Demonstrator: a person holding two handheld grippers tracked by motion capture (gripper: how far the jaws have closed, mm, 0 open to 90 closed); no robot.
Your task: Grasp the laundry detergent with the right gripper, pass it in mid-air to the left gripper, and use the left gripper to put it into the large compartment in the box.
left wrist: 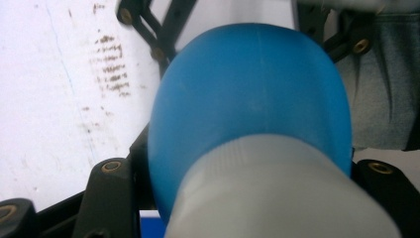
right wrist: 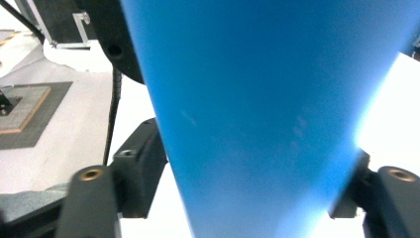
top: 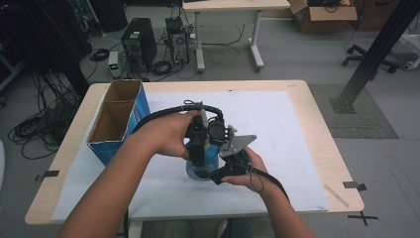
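I am seeing one blue bottle [top: 203,166] standing on the white mat [top: 277,129], mid-table. Both tongs are clamping it: my left gripper [top: 198,157] is pinching near its grey cap [left wrist: 277,193], my right gripper [top: 218,174] its body. One open cardboard box [top: 119,121] is sitting left.

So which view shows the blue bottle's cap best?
The left gripper view: the pale ribbed cap sits close, atop the blue bottle. The right gripper view gives blue wall; in the high view, grippers cover the top.

tongs [top: 200,148]: black, brass screws | ribbed black cables | grey three-cornered plate [top: 236,145] | forearms bare
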